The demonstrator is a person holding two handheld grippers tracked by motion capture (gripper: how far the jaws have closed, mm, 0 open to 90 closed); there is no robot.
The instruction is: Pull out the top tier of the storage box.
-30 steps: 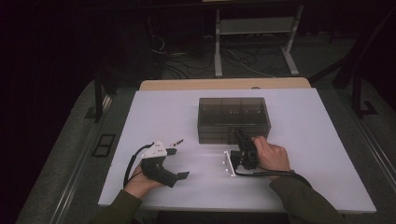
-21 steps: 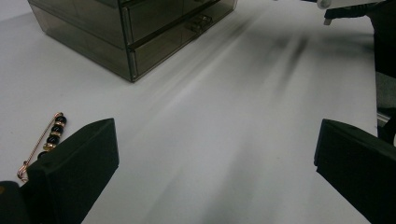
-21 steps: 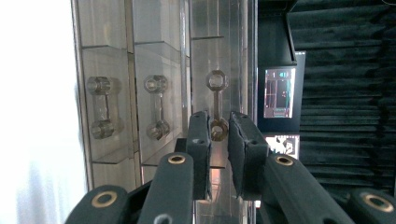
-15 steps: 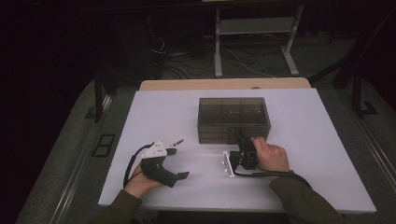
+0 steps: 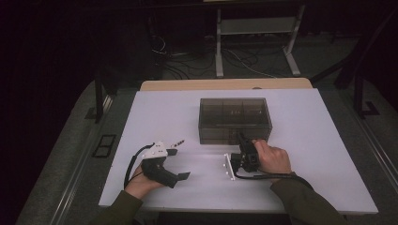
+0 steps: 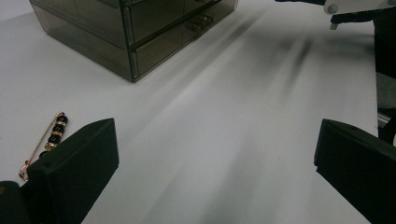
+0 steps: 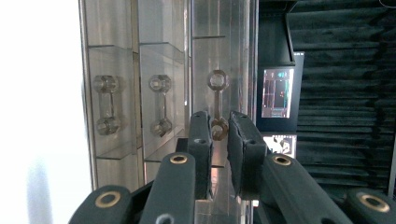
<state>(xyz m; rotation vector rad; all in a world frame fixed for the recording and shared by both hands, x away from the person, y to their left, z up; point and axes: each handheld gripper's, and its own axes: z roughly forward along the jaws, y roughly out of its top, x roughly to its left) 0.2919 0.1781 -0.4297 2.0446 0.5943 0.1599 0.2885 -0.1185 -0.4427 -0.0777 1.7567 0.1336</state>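
Observation:
A smoky clear drawer box [image 5: 234, 119] stands on the white table [image 5: 319, 140], past its middle. My right gripper [image 5: 242, 139] is rolled on its side at the box's front. In the right gripper view its jaws [image 7: 218, 130] are shut on the lower knob of the rightmost drawer handle [image 7: 218, 100], and two more handles sit to the left. My left gripper [image 5: 178, 163] rests on the table at the left and is open with nothing between its jaws [image 6: 215, 149]. A gold safety pin with dark beads [image 5: 177, 141] [image 6: 51, 137] lies just beside its left jaw.
A wooden strip [image 5: 225, 84] runs along the table's far edge. Behind it, a metal stand [image 5: 256, 28] and cables sit on the dark floor. A lit screen [image 7: 278, 93] glows beyond the box in the right gripper view. Bare table lies between the two grippers.

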